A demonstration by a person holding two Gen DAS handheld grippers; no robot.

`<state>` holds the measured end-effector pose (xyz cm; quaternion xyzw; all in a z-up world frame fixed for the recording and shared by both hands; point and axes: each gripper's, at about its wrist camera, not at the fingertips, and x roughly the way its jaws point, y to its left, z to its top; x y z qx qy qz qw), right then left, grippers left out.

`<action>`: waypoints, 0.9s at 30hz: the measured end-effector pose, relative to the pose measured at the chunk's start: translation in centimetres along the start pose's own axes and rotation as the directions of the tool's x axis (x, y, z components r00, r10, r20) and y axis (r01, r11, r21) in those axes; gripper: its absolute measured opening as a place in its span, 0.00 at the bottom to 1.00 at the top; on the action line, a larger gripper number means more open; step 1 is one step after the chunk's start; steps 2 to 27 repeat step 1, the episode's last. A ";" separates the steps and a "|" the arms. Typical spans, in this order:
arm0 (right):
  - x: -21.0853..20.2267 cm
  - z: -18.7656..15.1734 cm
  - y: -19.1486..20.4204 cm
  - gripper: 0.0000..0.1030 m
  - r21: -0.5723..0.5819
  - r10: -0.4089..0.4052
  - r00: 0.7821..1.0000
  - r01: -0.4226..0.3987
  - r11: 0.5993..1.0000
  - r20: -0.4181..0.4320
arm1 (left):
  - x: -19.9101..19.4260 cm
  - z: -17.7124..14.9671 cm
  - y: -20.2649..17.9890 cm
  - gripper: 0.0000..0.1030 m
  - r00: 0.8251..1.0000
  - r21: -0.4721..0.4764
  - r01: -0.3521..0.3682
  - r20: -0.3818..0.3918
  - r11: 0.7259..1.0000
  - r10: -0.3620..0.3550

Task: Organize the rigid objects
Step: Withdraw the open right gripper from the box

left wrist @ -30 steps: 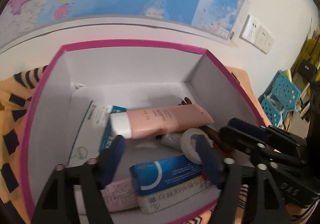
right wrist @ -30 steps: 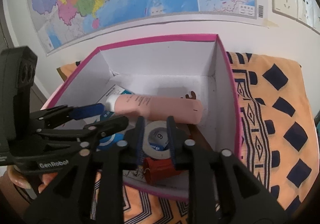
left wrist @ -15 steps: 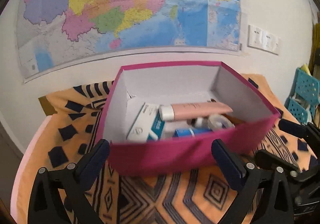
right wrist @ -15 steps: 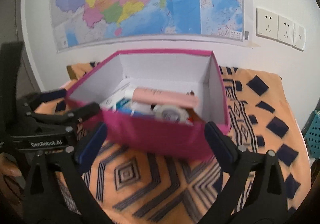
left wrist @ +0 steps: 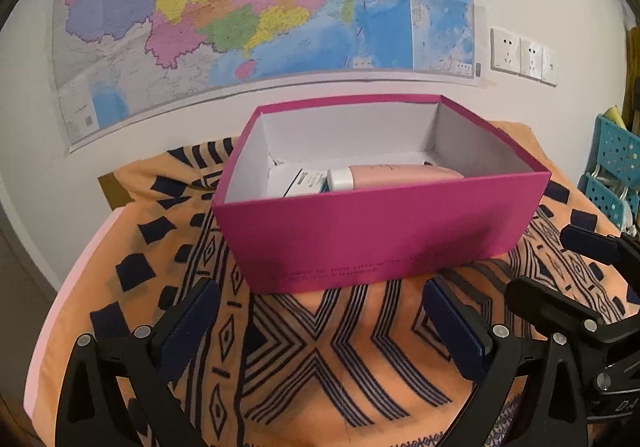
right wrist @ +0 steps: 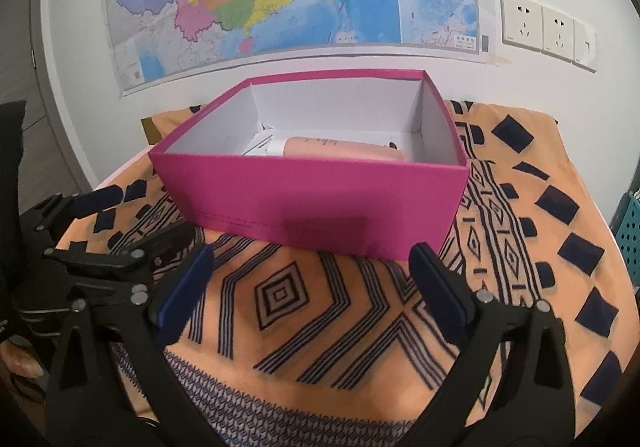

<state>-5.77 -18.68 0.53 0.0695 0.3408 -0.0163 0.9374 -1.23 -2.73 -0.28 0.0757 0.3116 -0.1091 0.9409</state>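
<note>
A magenta box with a white inside stands on the patterned cloth, also in the right wrist view. Inside it I see a pink tube with a white cap and a white-and-blue carton; the pink tube shows from the right too. Other contents are hidden behind the front wall. My left gripper is open and empty, in front of the box. My right gripper is open and empty, also in front of the box. Each gripper shows in the other's view: the right one and the left one.
An orange cloth with dark geometric patterns covers the table. A map hangs on the wall behind, with wall sockets to its right. Blue plastic baskets stand at the far right.
Both grippers have pulled back out of the box and opened wide. The right one let go of the tape roll it held; the box now sits farther away.
</note>
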 end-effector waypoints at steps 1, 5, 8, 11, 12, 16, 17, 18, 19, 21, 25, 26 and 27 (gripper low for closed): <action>0.0 -0.1 0.1 0.95 0.000 0.002 1.000 -0.002 1.000 -0.004 | 0.1 -0.1 0.1 1.00 1.000 -0.005 0.004 -0.007 1.000 -0.004; 0.0 -0.1 0.1 0.95 0.000 0.002 1.000 -0.002 1.000 -0.004 | 0.1 -0.1 0.1 1.00 1.000 -0.005 0.004 -0.007 1.000 -0.004; 0.0 -0.1 0.1 0.95 0.000 0.002 1.000 -0.002 1.000 -0.004 | 0.1 -0.1 0.1 1.00 1.000 -0.005 0.004 -0.007 1.000 -0.004; 0.0 -0.1 0.1 0.95 0.000 0.002 1.000 -0.002 1.000 -0.004 | 0.1 -0.1 0.1 1.00 1.000 -0.005 0.004 -0.007 1.000 -0.004; 0.0 -0.1 0.1 0.95 0.000 0.002 1.000 -0.002 1.000 -0.004 | 0.1 -0.1 0.1 1.00 1.000 -0.005 0.004 -0.007 1.000 -0.004; 0.0 -0.1 0.1 0.95 0.000 0.002 1.000 -0.002 1.000 -0.004 | 0.1 -0.1 0.1 1.00 1.000 -0.005 0.004 -0.007 1.000 -0.004; 0.0 -0.1 0.1 0.95 0.000 0.002 1.000 -0.002 1.000 -0.004 | 0.1 -0.1 0.1 1.00 1.000 -0.005 0.004 -0.007 1.000 -0.004; 0.0 -0.1 0.1 0.95 0.000 0.002 1.000 -0.002 1.000 -0.004 | 0.1 -0.1 0.1 1.00 1.000 -0.005 0.004 -0.007 1.000 -0.004; 0.0 -0.1 0.1 0.95 0.000 0.002 1.000 -0.002 1.000 -0.004 | 0.1 -0.1 0.1 1.00 1.000 -0.005 0.004 -0.007 1.000 -0.004; 0.0 -0.1 0.1 0.95 0.000 0.002 1.000 -0.002 1.000 -0.004 | 0.1 -0.1 0.1 1.00 1.000 -0.005 0.004 -0.007 1.000 -0.004; 0.0 -0.1 0.1 0.95 0.000 0.002 1.000 -0.002 1.000 -0.004 | 0.1 -0.1 0.1 1.00 1.000 -0.005 0.004 -0.007 1.000 -0.004; 0.0 -0.1 0.1 0.95 0.000 0.002 1.000 -0.002 1.000 -0.004 | 0.1 -0.1 0.1 1.00 1.000 -0.005 0.004 -0.007 1.000 -0.004; 0.0 -0.1 0.1 0.95 0.000 0.002 1.000 -0.002 1.000 -0.004 | 0.1 -0.1 0.1 1.00 1.000 -0.005 0.004 -0.007 1.000 -0.004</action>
